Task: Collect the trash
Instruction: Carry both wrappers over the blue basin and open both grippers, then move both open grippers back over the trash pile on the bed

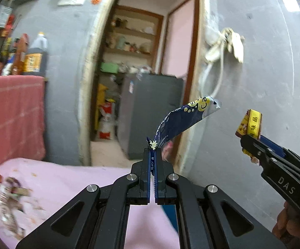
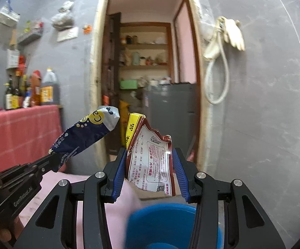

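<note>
Gripping, left claw (image 1: 153, 161): pinched tight on blue wrapper (image 1: 183, 122)
Gripping, right claw (image 2: 150, 172): clamping torn brown packet (image 2: 150, 161)
Below right claw: blue bin (image 2: 170, 226)

Open air lies ahead toward the doorway (image 2: 150, 72); the blue bin (image 2: 166, 226) sits directly below.

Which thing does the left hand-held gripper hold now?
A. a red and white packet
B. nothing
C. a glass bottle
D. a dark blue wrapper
D: the left hand-held gripper is shut on the dark blue wrapper, which sticks up from its closed fingers.
</note>
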`<state>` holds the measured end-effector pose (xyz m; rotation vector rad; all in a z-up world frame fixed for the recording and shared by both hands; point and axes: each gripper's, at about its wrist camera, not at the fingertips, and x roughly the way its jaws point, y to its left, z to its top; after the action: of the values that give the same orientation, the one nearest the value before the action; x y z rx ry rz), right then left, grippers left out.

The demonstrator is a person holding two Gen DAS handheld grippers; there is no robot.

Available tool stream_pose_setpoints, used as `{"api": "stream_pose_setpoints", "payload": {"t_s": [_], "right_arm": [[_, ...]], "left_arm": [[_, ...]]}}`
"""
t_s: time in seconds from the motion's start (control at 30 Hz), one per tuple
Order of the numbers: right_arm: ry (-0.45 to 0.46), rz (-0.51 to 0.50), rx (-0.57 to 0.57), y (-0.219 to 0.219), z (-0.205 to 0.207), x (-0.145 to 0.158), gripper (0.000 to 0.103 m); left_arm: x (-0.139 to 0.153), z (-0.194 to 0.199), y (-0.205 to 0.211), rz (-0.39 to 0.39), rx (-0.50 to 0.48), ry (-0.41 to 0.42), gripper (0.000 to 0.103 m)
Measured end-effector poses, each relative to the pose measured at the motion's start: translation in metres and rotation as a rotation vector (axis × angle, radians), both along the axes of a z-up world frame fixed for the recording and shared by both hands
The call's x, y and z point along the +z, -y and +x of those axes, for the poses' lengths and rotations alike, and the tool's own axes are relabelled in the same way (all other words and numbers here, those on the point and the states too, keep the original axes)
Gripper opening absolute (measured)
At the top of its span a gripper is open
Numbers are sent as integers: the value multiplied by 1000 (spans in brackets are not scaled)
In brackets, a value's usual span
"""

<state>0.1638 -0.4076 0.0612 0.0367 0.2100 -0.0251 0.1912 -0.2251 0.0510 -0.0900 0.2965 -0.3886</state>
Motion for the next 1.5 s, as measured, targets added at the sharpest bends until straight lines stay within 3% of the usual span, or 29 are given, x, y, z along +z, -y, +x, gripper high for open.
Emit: {"api": "stream_pose_setpoints", "payload": {"t_s": [0.37,0.57,0.83,0.93,1.27,1.5], "right_arm": [[-227,126,-93,54,19,-61,43],[-281,163,-104,64,23,-78,46],[-337,212,-99,70,36,-91,47],[-343,224,-94,70,39,-92,49],[-322,230,-78,64,38,-81,54],[-229,217,-47,44,29,-50,76]], "left_arm": [[-48,48,70,137,-138,-325,1],[-71,61,82,171,-141,-422,1],[-85,75,77,157,-158,-513,12],[-85,76,72,133,-152,-520,21],[-71,77,49,57,-120,-530,30],[-40,67,11,3,-69,-415,57]]}}
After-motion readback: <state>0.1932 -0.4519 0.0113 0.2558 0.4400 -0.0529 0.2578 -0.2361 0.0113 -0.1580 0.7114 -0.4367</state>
